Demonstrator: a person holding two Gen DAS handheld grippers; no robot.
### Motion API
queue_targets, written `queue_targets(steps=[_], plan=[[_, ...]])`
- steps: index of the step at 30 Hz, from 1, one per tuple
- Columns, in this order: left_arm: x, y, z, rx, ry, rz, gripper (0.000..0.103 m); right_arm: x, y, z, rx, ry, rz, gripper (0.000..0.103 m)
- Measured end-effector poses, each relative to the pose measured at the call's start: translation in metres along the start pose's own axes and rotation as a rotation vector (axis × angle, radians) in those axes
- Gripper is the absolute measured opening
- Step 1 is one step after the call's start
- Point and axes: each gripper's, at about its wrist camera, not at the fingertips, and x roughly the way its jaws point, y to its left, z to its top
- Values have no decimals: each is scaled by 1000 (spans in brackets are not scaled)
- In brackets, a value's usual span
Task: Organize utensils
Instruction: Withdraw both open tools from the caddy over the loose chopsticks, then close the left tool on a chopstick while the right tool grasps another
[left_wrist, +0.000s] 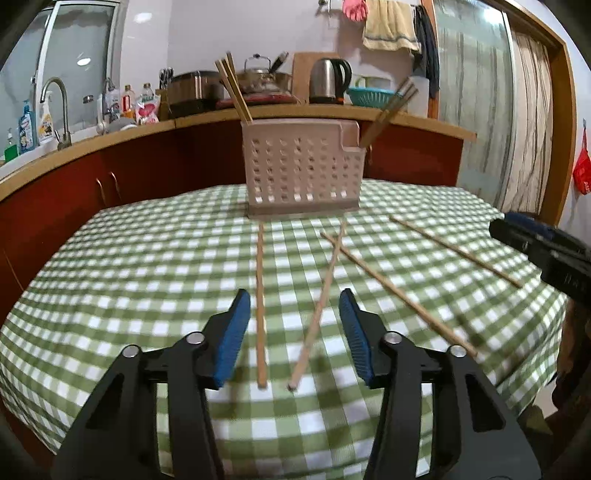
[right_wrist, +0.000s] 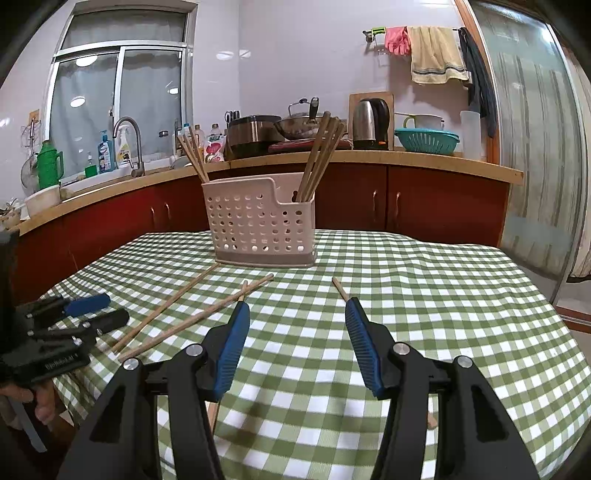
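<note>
Green-checked tablecloth (left_wrist: 147, 266) lies bare around four loose wooden chopsticks (left_wrist: 260, 306).
Both left gripper (left_wrist: 294, 306) and right gripper (right_wrist: 297, 317) gape empty; perforated beige plastic holder (left_wrist: 303, 170) at the far edge holds chopsticks at both ends.

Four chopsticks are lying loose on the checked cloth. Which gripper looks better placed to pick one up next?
Probably the left gripper: it is open with two chopsticks lying between its fingers. The right gripper is open too, but only checked cloth shows between its fingers.
</note>
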Motion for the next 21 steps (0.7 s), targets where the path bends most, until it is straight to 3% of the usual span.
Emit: queue_targets(steps=[15,21], plan=[[22,-1,-30,15,108,-17,29,0,7,-8,-7,15,26,53],[22,-3,-31,25,103,-39,15,1,8,-9,-12,21,34,53]])
